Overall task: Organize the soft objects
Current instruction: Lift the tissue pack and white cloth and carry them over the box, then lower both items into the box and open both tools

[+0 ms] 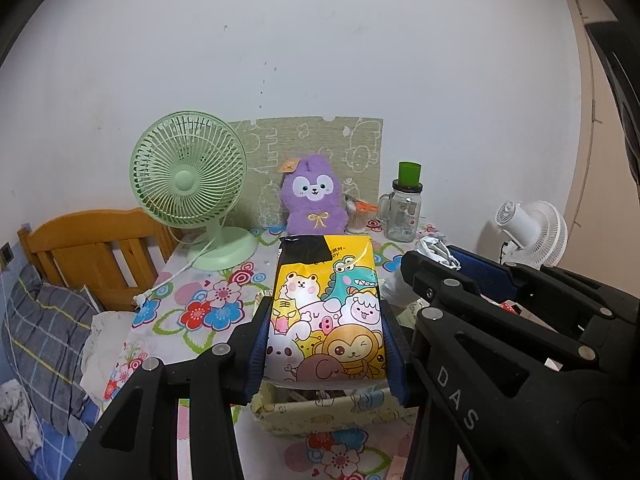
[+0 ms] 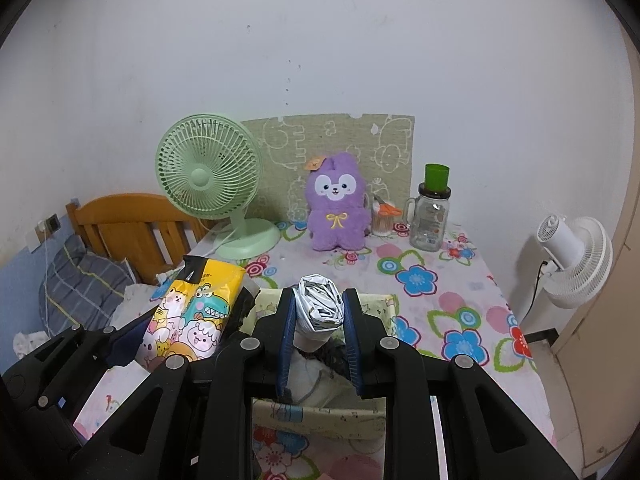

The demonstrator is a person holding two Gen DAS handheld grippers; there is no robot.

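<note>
My left gripper (image 1: 326,320) is shut on a yellow cartoon-animal tissue pack (image 1: 328,312), held above a pale yellow fabric storage box (image 1: 320,412). The pack also shows at the left in the right wrist view (image 2: 192,316). My right gripper (image 2: 319,316) is shut on a rolled white-and-grey bundle (image 2: 320,308), held over the same box (image 2: 320,420); the bundle (image 1: 434,252) also shows in the left wrist view. A purple plush toy (image 1: 314,200) (image 2: 338,208) sits upright at the back of the table.
On the floral tablecloth (image 2: 440,300) stand a green desk fan (image 1: 188,184), a glass jar with a green cup on top (image 1: 404,208) and a cotton swab tub with orange scissors (image 2: 384,216). A wooden bed headboard (image 1: 92,252) is left; a white fan (image 2: 576,260) is right.
</note>
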